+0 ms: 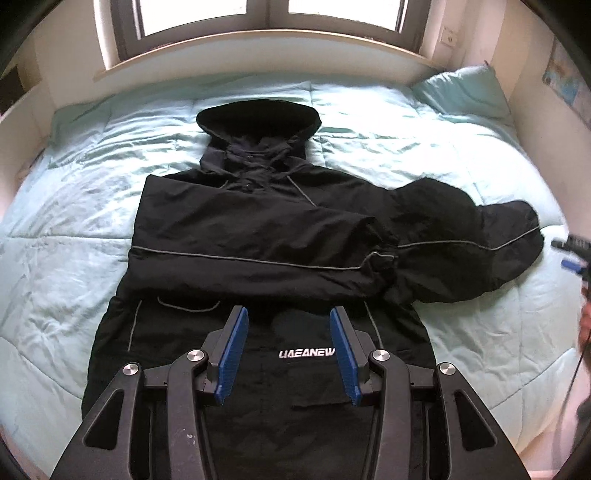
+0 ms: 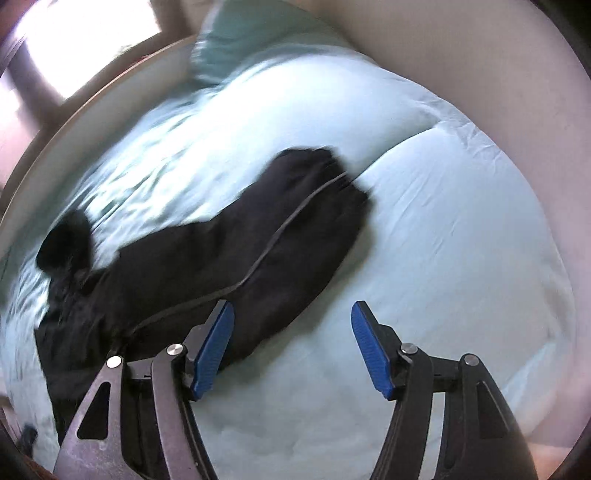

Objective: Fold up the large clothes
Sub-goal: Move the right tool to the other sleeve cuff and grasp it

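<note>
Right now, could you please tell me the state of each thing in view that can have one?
Black hooded jacket: spread flat on the bed, partly folded.
One sleeve: folded across the chest.
Other sleeve: still stretched out sideways.
Hood: laid out flat.
Left gripper: open, empty.
Right gripper: open, empty.
Window: closed.

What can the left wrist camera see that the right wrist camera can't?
Only the left wrist view shows the black hooded jacket's white chest lettering, one sleeve folded across its front, and the window panes sharply.

Only the right wrist view shows the open right hand-held gripper up close, over the other, spread-out sleeve.

Both show the black hooded jacket lying on the pale green quilted bedspread, its hood, and a pale green pillow. The left hand-held gripper is open too.
</note>
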Available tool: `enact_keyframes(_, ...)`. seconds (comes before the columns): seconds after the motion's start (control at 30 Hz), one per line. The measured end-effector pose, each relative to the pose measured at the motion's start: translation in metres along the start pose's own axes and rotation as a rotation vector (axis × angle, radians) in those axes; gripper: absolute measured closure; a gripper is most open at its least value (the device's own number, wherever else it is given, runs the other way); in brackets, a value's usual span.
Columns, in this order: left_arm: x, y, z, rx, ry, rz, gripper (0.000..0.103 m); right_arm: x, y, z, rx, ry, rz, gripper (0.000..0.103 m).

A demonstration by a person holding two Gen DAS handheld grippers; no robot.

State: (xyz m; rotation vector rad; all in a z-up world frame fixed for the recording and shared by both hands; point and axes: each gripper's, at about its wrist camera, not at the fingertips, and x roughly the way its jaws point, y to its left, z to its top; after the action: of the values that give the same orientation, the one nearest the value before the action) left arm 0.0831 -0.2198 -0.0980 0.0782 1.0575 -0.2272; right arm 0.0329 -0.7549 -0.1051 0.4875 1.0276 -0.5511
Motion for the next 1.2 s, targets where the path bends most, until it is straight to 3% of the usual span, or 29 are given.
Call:
enact_keyframes(0.1,0.005,-0.019,0.004,0.026,0.024,0.051,0.056,0.034,-0.026,0.037,0.006,0.029,0.005,0.031)
enact_keyframes(0.23,0.016,-0.031,0.01,0.032,0.059,0.087,0.056,0.074,-0.033,0.067,0.008,0.066,0.056,0.031)
enact_keyframes(0.3,0.021,-0.037,0.013,0.037,0.072,0.102,0.056,0.088,-0.037,0.073,0.018,0.064,0.059,0.03)
enact_keyframes(0.37,0.026,-0.043,0.016,0.04,0.081,0.107,0.056,0.1,-0.041,0.075,0.041,0.074,0.108,0.018)
enact_keyframes(0.5,0.04,-0.056,0.021,0.053,0.108,0.104,0.056,0.107,-0.023,0.067,-0.027,0.074,0.166,0.017)
enact_keyframes(0.53,0.046,-0.062,0.023,0.06,0.115,0.101,0.056,0.104,-0.017,0.063,-0.053,0.067,0.164,0.027)
enact_keyframes(0.57,0.049,-0.066,0.024,0.064,0.119,0.098,0.056,0.099,-0.01,0.059,-0.082,0.06,0.161,0.051)
enact_keyframes(0.67,0.065,-0.081,0.028,0.088,0.123,0.083,0.056,0.062,0.007,0.045,-0.137,-0.038,0.107,0.074)
enact_keyframes(0.77,0.094,-0.089,0.027,0.102,0.15,0.097,0.056,0.017,0.013,0.027,-0.161,-0.174,0.029,0.075)
enact_keyframes(0.83,0.116,-0.085,0.023,0.063,0.2,0.103,0.056,0.011,0.008,0.021,-0.143,-0.198,-0.04,0.075)
enact_keyframes(1.0,0.131,-0.066,0.014,-0.009,0.235,0.059,0.056,0.091,-0.017,0.007,-0.071,-0.001,-0.174,0.075)
enact_keyframes(1.1,0.124,-0.051,0.012,0.002,0.22,0.06,0.056,0.085,0.002,0.008,-0.108,-0.011,-0.219,0.075)
enact_keyframes(1.2,0.108,-0.029,0.013,-0.009,0.179,0.04,0.056,0.055,0.022,0.008,-0.108,-0.054,-0.165,0.077)
